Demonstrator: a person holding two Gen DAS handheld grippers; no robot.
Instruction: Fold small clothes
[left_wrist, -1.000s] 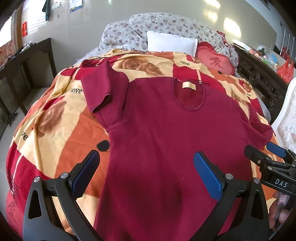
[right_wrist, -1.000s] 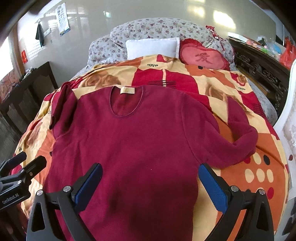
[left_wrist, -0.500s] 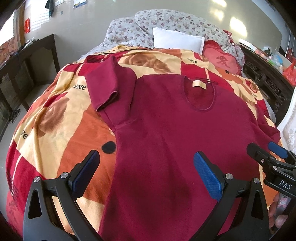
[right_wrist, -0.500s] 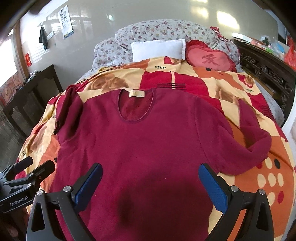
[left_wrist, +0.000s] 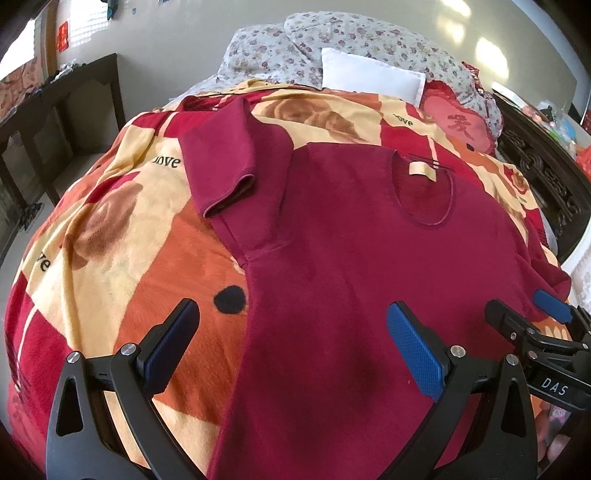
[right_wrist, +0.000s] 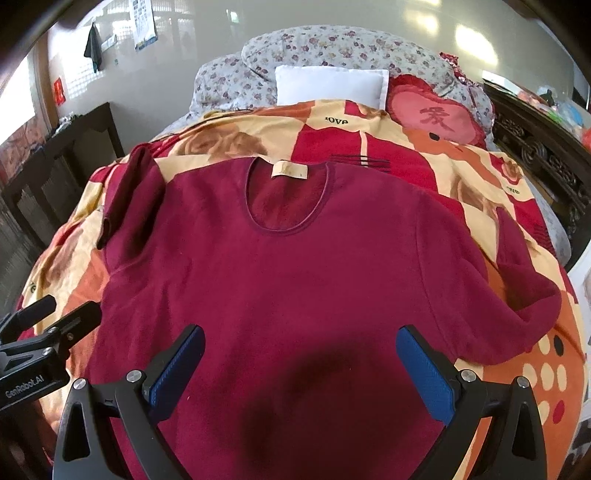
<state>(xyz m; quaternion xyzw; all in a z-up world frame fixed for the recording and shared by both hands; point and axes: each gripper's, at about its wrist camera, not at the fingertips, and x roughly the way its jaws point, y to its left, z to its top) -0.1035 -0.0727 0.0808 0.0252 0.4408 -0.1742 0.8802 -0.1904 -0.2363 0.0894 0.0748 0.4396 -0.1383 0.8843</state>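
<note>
A: Dark red knit — that's the top (right_wrist: 295, 266), lying face up and spread flat on the patterned blanket (left_wrist: 122, 229), neckline and label (right_wrist: 289, 171) toward the pillows (right_wrist: 330, 86).

B: Is any fold made?

A: I'd judge not, at least no deliberate one. The body lies open. The sleeve on the left (left_wrist: 225, 173) is bent back on itself beside the shoulder, and the sleeve on the right (right_wrist: 517, 291) loops out over the blanket in a curve.

B: And the tongs?

A: Both spread wide, nothing between the pads. The left gripper (left_wrist: 291, 347) hovers over the shirt's left edge, one pad above the blanket, the other above the cloth. The right gripper (right_wrist: 301, 369) hangs over the lower middle of the body and throws a shadow there. Whether either touches the fabric I cannot tell.

B: So which step is this?

A: The approach before the first fold, I'd say — sizing up where to pinch.

B: What does the next move need?

A: Each gripper wants a firm bite on an edge or a sleeve, taking only the layers meant to travel. The blanket is soft and could get pinched along with the shirt. Then lift low and carry the flap inward without dragging the body out of square.
</note>
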